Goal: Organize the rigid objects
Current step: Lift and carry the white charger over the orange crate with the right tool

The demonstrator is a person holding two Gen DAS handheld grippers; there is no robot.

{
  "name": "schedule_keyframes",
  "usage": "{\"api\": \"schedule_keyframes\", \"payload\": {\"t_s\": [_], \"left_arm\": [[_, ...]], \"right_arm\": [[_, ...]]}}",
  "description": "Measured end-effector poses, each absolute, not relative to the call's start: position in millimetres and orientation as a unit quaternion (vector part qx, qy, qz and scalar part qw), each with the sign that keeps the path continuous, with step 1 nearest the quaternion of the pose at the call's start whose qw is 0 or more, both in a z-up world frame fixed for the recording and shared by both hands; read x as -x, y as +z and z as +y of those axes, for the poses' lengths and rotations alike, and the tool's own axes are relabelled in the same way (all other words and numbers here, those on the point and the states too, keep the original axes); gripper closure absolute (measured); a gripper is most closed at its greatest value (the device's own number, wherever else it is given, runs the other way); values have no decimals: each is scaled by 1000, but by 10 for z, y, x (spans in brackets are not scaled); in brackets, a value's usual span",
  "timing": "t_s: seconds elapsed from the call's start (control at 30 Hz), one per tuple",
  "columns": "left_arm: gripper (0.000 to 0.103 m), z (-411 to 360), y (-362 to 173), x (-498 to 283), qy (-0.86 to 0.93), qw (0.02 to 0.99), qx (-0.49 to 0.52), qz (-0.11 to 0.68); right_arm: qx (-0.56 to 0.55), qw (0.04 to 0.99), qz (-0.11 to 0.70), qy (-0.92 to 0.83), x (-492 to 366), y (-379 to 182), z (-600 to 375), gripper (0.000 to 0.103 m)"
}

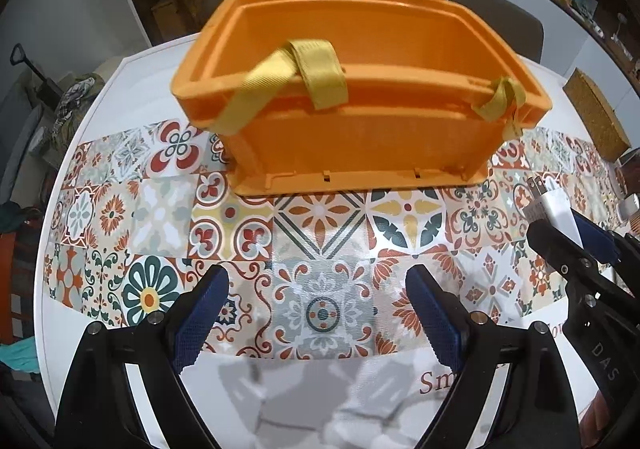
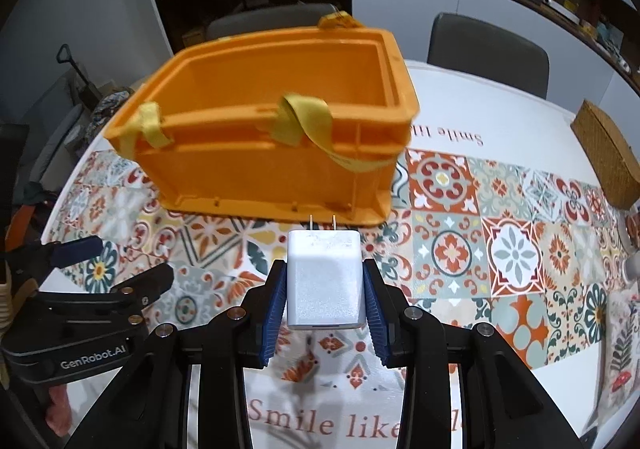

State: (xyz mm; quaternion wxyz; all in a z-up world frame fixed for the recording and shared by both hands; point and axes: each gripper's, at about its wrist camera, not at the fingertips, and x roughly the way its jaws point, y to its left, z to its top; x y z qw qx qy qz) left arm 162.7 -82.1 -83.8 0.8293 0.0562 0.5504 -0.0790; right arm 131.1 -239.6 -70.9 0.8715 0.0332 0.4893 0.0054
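An orange plastic crate (image 1: 352,137) (image 2: 264,169) with yellow strap handles (image 1: 296,73) stands on the patterned tablecloth, its inside bare as far as I see. My right gripper (image 2: 325,285) is shut on a white wall charger (image 2: 325,281), prongs pointing toward the crate, just short of its near wall. In the left wrist view that charger (image 1: 550,205) and the right gripper (image 1: 560,225) show at the right edge. My left gripper (image 1: 316,289) hangs open over the cloth in front of the crate, nothing between its fingers; it shows again (image 2: 116,261) at the left of the right wrist view.
A woven basket (image 1: 596,117) (image 2: 608,157) sits at the table's far right edge. Small items lie at the right rim (image 2: 628,265). Grey chairs (image 2: 488,49) stand behind the round white table (image 2: 460,97), and shelves line the back wall.
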Motion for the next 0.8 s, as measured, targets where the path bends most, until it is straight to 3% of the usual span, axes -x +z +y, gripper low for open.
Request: {"api": "schedule_keyframes", "payload": {"t_s": [0.37, 0.5, 0.8], "left_arm": [[12, -684, -521, -1658, -81, 848, -38, 523], [5, -655, -415, -1680, -82, 855, -38, 511], [4, -597, -190, -1766, -78, 870, -41, 485]], "right_arm": [[-37, 885, 463, 11, -1328, -416, -2282, 66], [-40, 889, 457, 13, -1358, -337, -2256, 66], [-38, 897, 440, 18, -1469, -163, -2191, 66]]}}
